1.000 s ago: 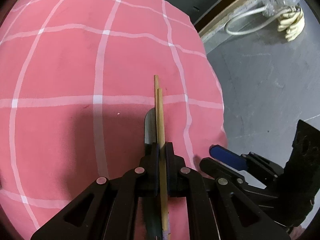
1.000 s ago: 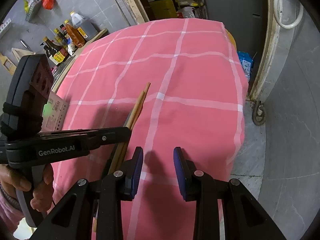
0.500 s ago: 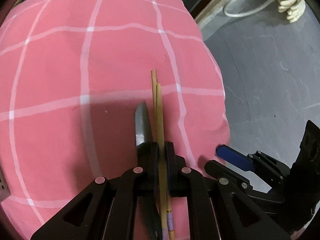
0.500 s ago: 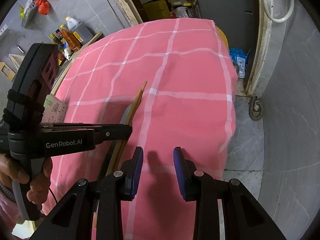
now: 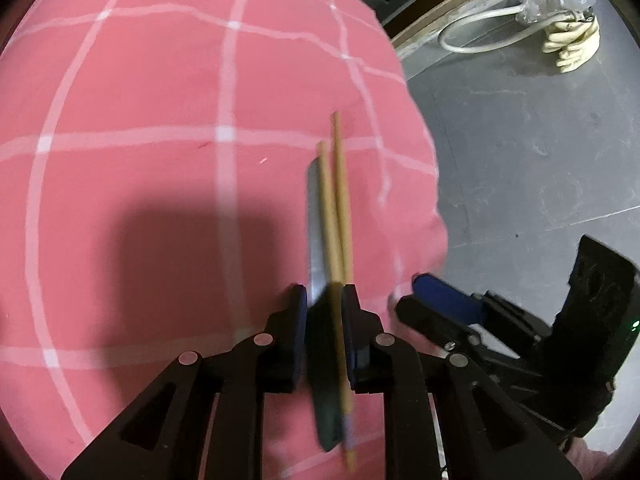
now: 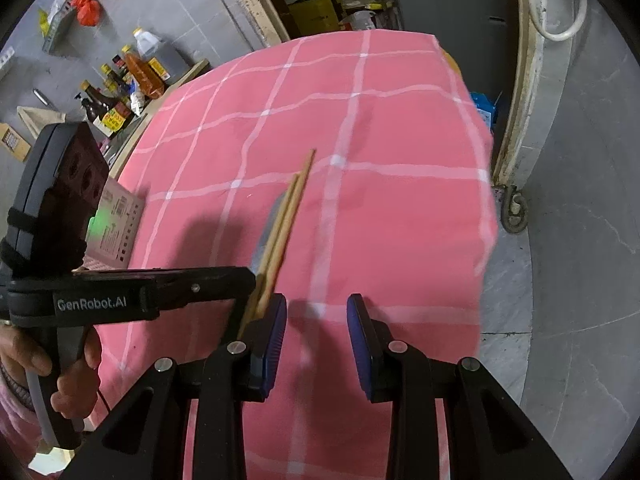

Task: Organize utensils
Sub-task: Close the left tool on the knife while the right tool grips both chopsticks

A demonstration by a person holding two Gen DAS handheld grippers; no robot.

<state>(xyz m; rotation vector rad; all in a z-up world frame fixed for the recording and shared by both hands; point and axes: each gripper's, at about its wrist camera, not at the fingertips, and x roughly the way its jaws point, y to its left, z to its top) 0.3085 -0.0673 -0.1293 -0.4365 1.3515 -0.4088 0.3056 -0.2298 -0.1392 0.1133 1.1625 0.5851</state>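
So compared to half a second back, the left claw has loosened a bit: its pads were pinched tight on the chopsticks and knife, and now there's a visible gap around them. The bundle has also swung, tips leaning a little left in the left wrist view where before they pointed straight ahead, and the knife blade shows more. The frame is a bit blurry. The right claw looks the same as before, pads spread wide with nothing between them.

The left wrist view shows the knife's dark handle and the chopsticks' back ends poking out behind the pads, plus a coiled white cable on the grey floor. The right wrist view gives you the left claw from the side, the hand gripping it, and a cluster of sauce bottles off the far left edge of the worktop.

Chopsticks and knife sit between the left claw's pads, pointing forward over the pink checked cloth covering the worktop. From the right wrist view they're just left of the right claw's left pad, near the cloth's front edge. Can't tell if they touch the cloth.
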